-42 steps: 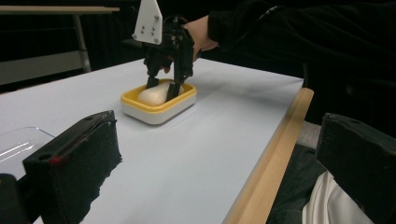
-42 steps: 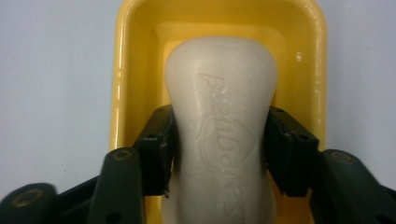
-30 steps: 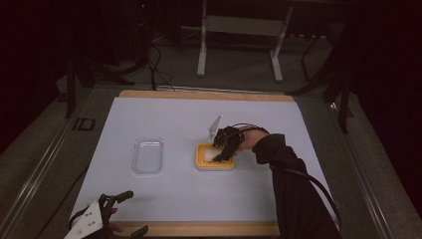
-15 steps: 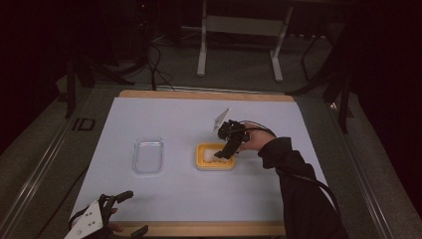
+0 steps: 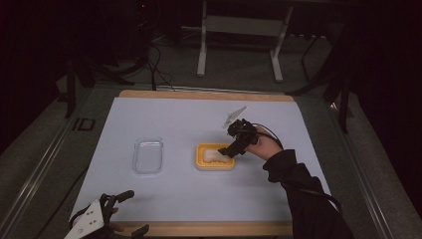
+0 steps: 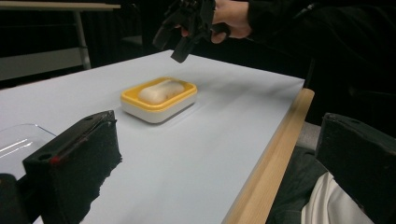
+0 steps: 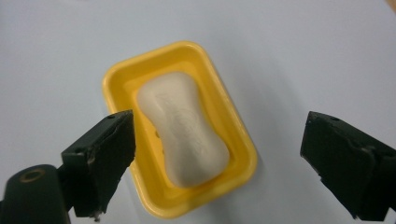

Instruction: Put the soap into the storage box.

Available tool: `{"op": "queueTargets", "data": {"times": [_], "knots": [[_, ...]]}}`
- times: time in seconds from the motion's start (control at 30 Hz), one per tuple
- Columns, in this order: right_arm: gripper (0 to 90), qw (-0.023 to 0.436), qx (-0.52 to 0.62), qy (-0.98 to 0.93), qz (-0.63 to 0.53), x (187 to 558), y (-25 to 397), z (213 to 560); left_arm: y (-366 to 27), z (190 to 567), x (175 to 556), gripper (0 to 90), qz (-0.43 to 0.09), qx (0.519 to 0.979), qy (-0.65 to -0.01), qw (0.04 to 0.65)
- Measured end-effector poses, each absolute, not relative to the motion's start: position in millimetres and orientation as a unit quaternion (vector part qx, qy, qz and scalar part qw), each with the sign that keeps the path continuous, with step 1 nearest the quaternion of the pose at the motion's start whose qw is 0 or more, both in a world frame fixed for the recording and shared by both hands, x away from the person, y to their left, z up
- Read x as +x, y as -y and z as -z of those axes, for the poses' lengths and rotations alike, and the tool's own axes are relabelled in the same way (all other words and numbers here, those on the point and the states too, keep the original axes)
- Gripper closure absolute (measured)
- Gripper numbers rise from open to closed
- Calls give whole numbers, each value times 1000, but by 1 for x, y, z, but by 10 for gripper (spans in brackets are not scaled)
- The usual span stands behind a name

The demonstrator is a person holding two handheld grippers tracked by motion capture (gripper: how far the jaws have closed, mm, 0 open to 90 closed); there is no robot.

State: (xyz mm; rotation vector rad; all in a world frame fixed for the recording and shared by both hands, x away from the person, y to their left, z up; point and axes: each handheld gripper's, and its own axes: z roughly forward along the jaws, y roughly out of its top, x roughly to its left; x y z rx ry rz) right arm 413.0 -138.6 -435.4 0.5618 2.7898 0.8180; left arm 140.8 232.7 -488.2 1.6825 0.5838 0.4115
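Right hand-held gripper point(image 5: 230, 150) sat right of centre in the high view, raised just over the right end of the yellow soap dish point(image 5: 214, 157), jaws spread wide and holding nothing. In the right gripper view its two black jaws rose at lower left and lower right of the frame with the dish point(image 7: 180, 126) between them, well below, not touched. A pale soap bar point(image 7: 184, 128) lay flat inside the dish, long axis along the dish's length, running upper left to lower right in that frame. The dish stood on the white sheet of the tabletop point(image 5: 199, 199), middle of the high view, slightly right. A clear plastic lid point(image 5: 148, 156) lay flat on the sheet left of the dish, well apart from it. Left hand-held gripper point(image 5: 130, 211) was at the lower left corner of the high view, by the near wooden edge of the tabletop, jaws wide, nothing between them. In the left gripper view its jaws framed the bottom left and bottom right, the dish point(image 6: 159, 99) sat in the centre left, soap point(image 6: 157, 91) in it, and the right hand-held gripper point(image 6: 173, 39) hung above it at top centre, clear of the dish.
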Motion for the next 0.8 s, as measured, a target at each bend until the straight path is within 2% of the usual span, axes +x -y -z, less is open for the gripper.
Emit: {"op": "queueTargets", "data": {"times": [0.27, 0.53, 0.8], "knots": [[126, 92, 243, -922, -286, 404, 157, 443, -231, 488, 144, 1, -177, 729, -255, 610], [126, 118, 294, -898, -305, 381, 180, 447, -230, 488, 151, 1, -187, 726, -271, 604], [127, 122, 324, -885, -313, 357, 197, 450, -229, 487, 154, 1, -189, 721, -280, 605]]}}
